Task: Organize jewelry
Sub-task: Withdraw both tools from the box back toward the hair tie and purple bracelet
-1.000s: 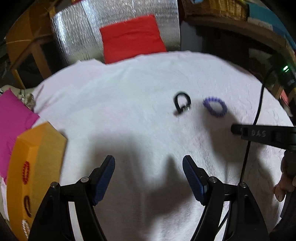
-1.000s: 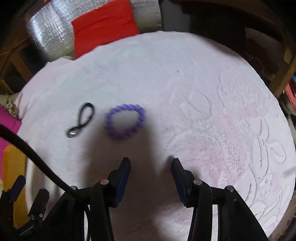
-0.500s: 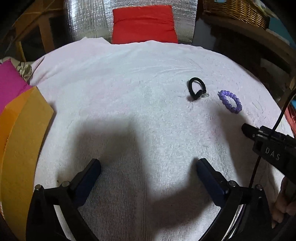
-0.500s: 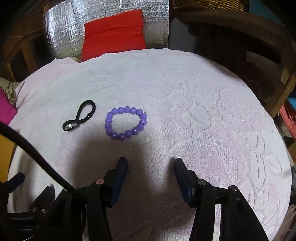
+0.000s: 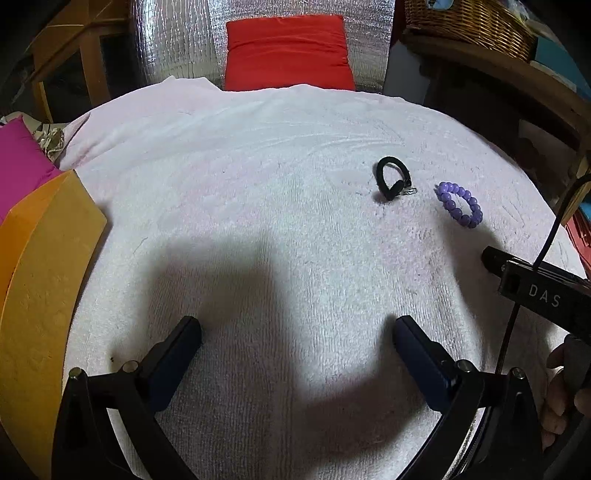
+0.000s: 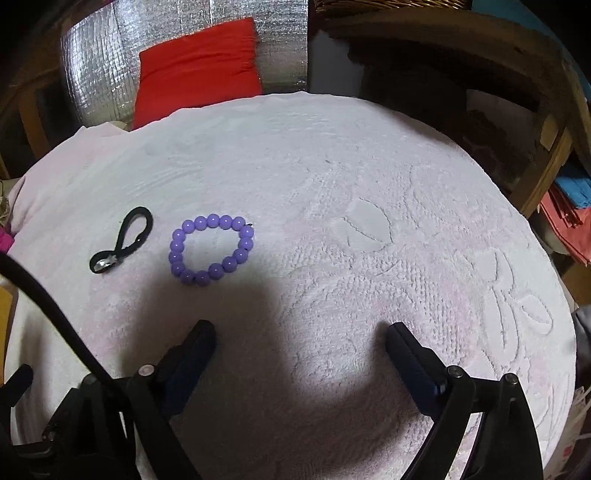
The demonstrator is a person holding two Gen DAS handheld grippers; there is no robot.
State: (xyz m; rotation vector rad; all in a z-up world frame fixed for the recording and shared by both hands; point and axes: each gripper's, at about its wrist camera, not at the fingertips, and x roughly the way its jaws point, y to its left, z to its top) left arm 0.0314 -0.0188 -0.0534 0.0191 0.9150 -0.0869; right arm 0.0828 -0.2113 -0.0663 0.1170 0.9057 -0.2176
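A purple bead bracelet (image 6: 211, 249) lies on the white towel (image 6: 369, 192), ahead and left of my right gripper (image 6: 301, 334), which is open and empty. A black cord bracelet with a metal clasp (image 6: 122, 245) lies just left of the beads. In the left wrist view the black bracelet (image 5: 393, 177) and purple bracelet (image 5: 460, 204) lie far ahead to the right. My left gripper (image 5: 295, 328) is open and empty over bare towel. An orange jewelry box (image 5: 44, 280) stands at the left edge.
A magenta box (image 5: 18, 173) sits behind the orange one. A red cushion (image 5: 288, 51) leans on silver foil beyond the table. A wicker basket (image 5: 469, 22) and wooden shelves stand at the right. The right gripper's body (image 5: 535, 288) shows at the left view's right edge.
Both grippers have opened wider. The left gripper has swung away from the orange box, whose inside no longer shows. The right gripper has drawn closer to the purple bracelet.
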